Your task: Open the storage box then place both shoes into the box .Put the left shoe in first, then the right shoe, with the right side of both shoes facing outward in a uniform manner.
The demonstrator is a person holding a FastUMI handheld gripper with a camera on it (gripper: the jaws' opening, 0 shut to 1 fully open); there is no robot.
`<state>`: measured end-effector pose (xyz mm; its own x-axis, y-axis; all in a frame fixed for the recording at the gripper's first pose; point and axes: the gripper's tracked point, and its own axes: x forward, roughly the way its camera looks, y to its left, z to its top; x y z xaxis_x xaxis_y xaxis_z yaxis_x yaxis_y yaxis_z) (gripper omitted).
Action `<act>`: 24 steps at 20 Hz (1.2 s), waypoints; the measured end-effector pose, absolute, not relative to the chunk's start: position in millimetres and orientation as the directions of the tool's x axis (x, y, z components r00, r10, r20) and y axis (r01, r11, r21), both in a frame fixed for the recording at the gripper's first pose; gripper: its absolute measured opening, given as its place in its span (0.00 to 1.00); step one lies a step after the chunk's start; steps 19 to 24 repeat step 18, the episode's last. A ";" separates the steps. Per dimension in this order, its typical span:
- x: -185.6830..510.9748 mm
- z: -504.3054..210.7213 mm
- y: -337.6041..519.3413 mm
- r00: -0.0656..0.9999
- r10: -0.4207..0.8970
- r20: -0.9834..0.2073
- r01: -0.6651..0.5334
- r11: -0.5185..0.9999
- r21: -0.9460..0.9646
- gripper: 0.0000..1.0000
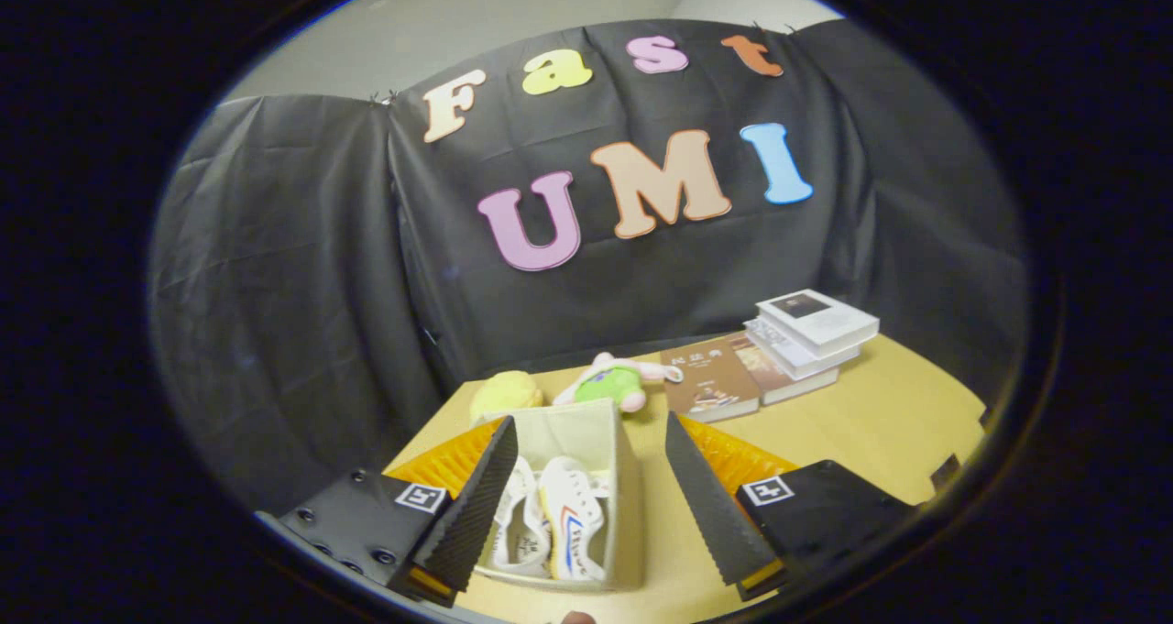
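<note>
Box (623,477) of matt cloth; shoes (550,523) of smooth canvas; fingers (486,505) ridged, spread wide; table (880,422) matt wood; plush toys (614,381) fuzzy; books (806,331) paper.

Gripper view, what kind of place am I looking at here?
Probably a staged recording booth, not a home: black cloth wall behind a table set with props: stacked books, plush toys, a storage box holding white shoes. The gripper hangs open above the box.

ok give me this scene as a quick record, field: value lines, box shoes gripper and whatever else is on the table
storage box: open, between the fingers
shoes: both inside the box, side by side
gripper: open, fingers astride the box, holding nothing
table: tan top
books: stacked beyond the box
plush toy: behind the box
yellow soft item: beside the toy
</note>
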<state>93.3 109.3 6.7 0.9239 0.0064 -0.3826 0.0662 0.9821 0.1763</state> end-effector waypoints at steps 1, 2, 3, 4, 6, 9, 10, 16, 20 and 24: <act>85.3 6.8 99.7 0.927 -0.019 -0.374 0.080 0.986 0.149 1.00; 78.1 7.4 91.3 0.931 -0.039 -0.363 0.091 0.988 0.127 1.00; 70.6 8.6 83.3 0.935 -0.053 -0.350 0.098 0.989 0.113 1.00; 65.9 11.5 75.8 0.942 -0.064 -0.329 0.106 0.988 0.109 1.00; 57.8 16.9 62.2 0.954 -0.080 -0.290 0.117 0.987 0.112 1.00; 48.1 19.6 26.6 0.960 -0.136 -0.246 0.158 0.985 0.070 1.00; 46.3 21.9 17.9 0.963 -0.147 -0.226 0.165 0.984 0.063 1.00; 44.6 8.8 -43.2 0.970 -0.183 -0.157 0.196 0.978 0.068 1.00; 46.3 3.2 -57.6 0.971 -0.188 -0.149 0.200 0.978 0.068 1.00; 46.3 3.2 -57.6 0.971 -0.188 -0.149 0.200 0.978 0.068 1.00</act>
